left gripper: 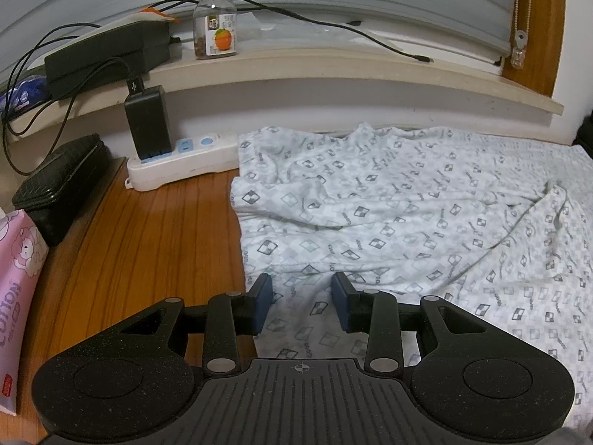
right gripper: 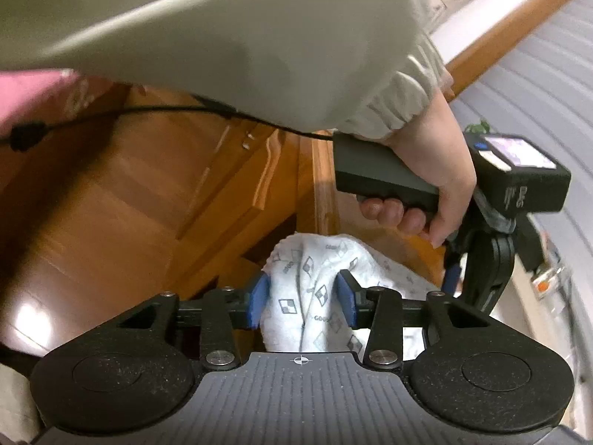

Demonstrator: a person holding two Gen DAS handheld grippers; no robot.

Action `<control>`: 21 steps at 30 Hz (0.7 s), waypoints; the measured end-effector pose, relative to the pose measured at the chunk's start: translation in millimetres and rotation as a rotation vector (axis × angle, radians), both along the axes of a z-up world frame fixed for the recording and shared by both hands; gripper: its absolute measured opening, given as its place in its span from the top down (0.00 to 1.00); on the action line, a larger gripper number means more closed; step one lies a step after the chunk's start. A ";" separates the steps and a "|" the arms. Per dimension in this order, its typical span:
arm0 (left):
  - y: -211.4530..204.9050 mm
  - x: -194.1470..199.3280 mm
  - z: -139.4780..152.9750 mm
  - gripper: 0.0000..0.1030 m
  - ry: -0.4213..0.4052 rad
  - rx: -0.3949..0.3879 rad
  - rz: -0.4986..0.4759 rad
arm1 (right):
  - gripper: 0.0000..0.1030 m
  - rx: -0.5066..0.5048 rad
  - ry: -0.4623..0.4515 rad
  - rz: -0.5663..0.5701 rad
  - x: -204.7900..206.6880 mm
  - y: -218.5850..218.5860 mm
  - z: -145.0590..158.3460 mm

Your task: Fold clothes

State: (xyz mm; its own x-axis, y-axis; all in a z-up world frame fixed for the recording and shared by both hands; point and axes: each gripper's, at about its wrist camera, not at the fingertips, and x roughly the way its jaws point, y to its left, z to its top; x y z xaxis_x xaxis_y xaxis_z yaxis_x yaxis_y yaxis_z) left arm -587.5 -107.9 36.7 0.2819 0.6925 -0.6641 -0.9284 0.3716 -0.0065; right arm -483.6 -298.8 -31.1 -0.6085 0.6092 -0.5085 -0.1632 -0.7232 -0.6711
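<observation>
The left gripper [left gripper: 302,298] sits over the near left corner of the garment [left gripper: 407,215], a white patterned cloth spread flat on the wooden table [left gripper: 148,244]. Its jaws stand partly apart with cloth lying between them; whether the blue pads [left gripper: 261,306] press on the cloth cannot be told. Bare table lies to the left of this gripper; the garment extends ahead of it and to its right. Beyond the garment's left edge, ahead of the gripper, a white power strip [left gripper: 181,161] lies against the wall, with a black charger [left gripper: 148,122] plugged into it. A jar [left gripper: 216,24] stands on the sill above. In the right wrist view, the right gripper [right gripper: 302,298] has a raised fold of the garment [right gripper: 315,289] bunched between its jaws, and the blue pads [right gripper: 259,298] bear on the fold from both sides. Ahead and to the right of this gripper, the person's left hand [right gripper: 437,170], in a pale sleeve [right gripper: 259,37], holds the left gripper's handle.
</observation>
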 end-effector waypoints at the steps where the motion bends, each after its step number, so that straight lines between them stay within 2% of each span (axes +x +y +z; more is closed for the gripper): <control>1: 0.0 -0.1 -0.1 0.62 0.000 -0.001 0.000 | 0.71 0.021 -0.004 0.001 0.4 -1.0 -1.0; 4: -0.6 -0.8 -0.4 0.61 -0.002 -0.003 0.001 | 0.94 0.008 0.021 -0.006 7.5 5.0 4.5; 8: -7.0 -1.8 5.6 0.62 0.028 -0.037 0.013 | 0.96 -0.104 0.103 -0.021 22.7 13.7 26.5; 12: -28.0 -23.8 24.6 0.63 -0.057 0.007 0.060 | 0.96 -0.282 0.216 -0.013 42.5 12.5 63.4; 14: -37.6 -34.2 30.7 0.61 -0.125 0.015 0.065 | 0.96 -0.398 0.256 0.018 52.9 8.2 82.4; 15: -40.8 -34.9 30.9 0.61 -0.132 0.010 0.058 | 0.96 -0.440 0.276 0.034 57.5 4.9 91.5; 19: -47.7 -28.5 22.3 0.61 -0.108 -0.029 0.024 | 0.96 -0.574 0.339 0.066 72.2 3.7 117.5; 21: -48.3 -26.3 15.0 0.61 -0.100 -0.048 0.017 | 0.96 -0.591 0.360 0.071 76.2 10.0 127.1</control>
